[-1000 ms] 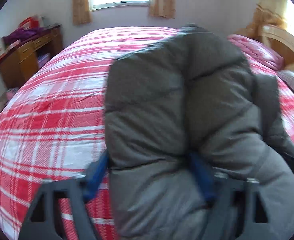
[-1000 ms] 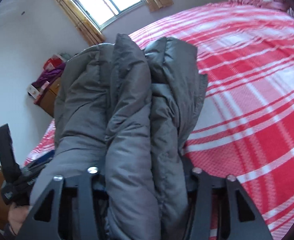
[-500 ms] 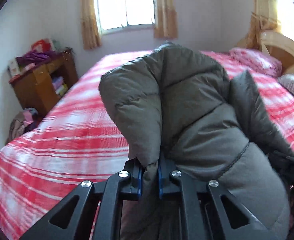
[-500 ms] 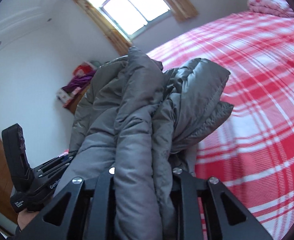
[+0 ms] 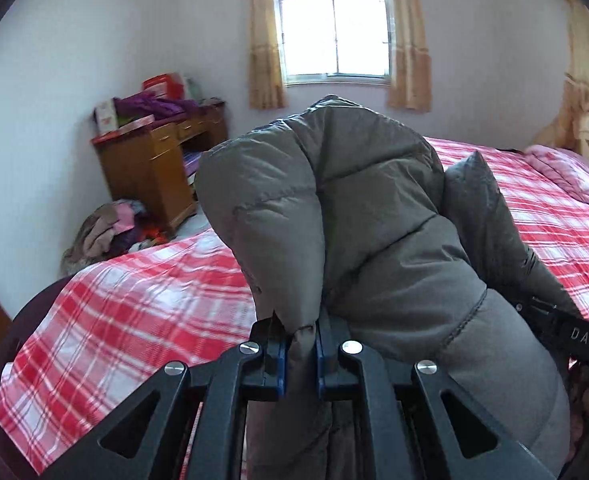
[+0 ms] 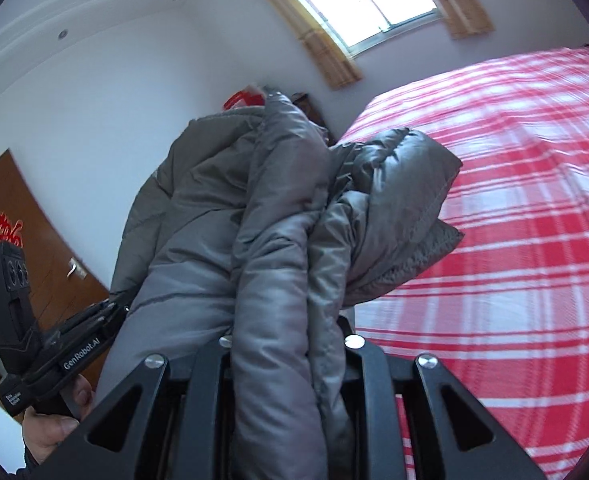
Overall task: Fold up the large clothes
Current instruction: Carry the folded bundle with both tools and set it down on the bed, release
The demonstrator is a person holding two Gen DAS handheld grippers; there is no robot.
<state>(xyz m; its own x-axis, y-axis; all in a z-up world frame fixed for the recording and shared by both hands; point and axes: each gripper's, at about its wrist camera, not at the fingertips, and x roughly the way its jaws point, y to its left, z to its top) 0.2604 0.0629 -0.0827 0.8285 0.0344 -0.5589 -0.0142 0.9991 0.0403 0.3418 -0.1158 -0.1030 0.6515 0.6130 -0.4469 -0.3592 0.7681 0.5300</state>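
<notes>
At the far left of my left-hand view a wooden desk [image 5: 150,168] stands against the wall, piled with purple clothes and boxes, and a heap of laundry [image 5: 106,232] lies on the floor beside it. Next comes the bed, its red plaid cover [image 5: 134,304] spreading across the middle, under a curtained window [image 5: 334,36]. My left gripper [image 5: 300,354] is clamped tight on a thin fold of the grey puffer jacket [image 5: 374,216]; its blue pads [image 5: 280,364] press the cloth from both sides. The jacket bulges up above the jaws, held over the bed. To its right a pink pillow [image 5: 566,172] lies at the head of the bed, and at the right edge my other tool shows as a black bar.

In my right-hand view, a brown door [image 6: 42,240] is at far left, then my left hand [image 6: 50,428] holding the other tool's handle. In the middle my right gripper [image 6: 286,344] pinches a thick bunch of the same jacket [image 6: 254,216], which covers the fingertips; its folds rise above the jaws, with the hood flopping right. Beyond it the plaid cover [image 6: 514,200] fills the right side.
</notes>
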